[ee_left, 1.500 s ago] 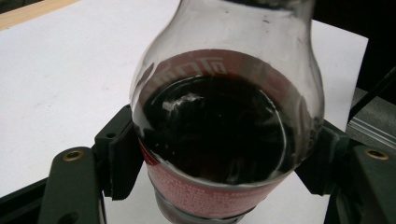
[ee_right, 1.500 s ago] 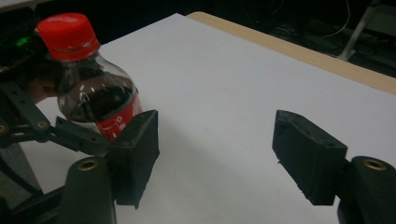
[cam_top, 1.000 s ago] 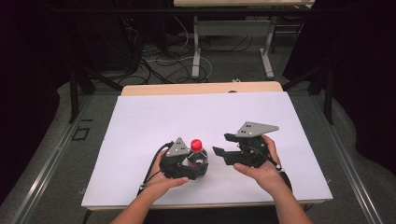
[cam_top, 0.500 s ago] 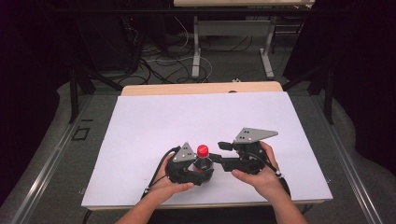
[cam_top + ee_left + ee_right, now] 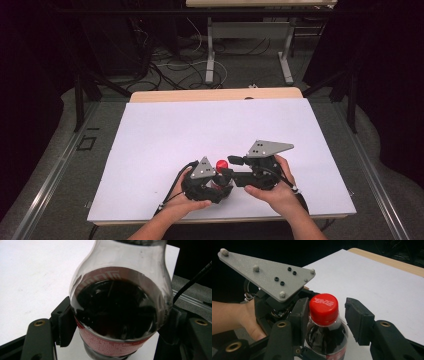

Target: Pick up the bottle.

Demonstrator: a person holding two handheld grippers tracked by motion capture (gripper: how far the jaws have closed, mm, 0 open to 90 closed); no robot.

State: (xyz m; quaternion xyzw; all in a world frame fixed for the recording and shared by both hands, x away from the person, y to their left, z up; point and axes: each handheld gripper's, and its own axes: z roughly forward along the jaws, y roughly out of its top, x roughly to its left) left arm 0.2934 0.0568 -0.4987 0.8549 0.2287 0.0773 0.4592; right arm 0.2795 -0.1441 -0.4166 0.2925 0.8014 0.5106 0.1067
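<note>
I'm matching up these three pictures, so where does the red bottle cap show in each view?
High view: the red bottle cap sits low centre, between the two hands.
Left gripper view: cut off past the top edge, above the bottle's neck.
Right gripper view: centre, between the right tongs.
Shared landmark: the white table sheet.

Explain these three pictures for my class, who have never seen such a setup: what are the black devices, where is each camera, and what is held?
A person sits at a table covered in white, holding a hand-worked two-jaw gripper in each hand. One camera looks down from above; the other two ride on the grippers and look along their jaws. The left gripper is shut on a dark soda bottle, its pads pressing the bottle's body. The right gripper has come to the bottle's red cap; its jaws have just been closing, with the cap between them. One pad looks to be against the cap, the other shows a gap, so it is not yet gripped.
</note>
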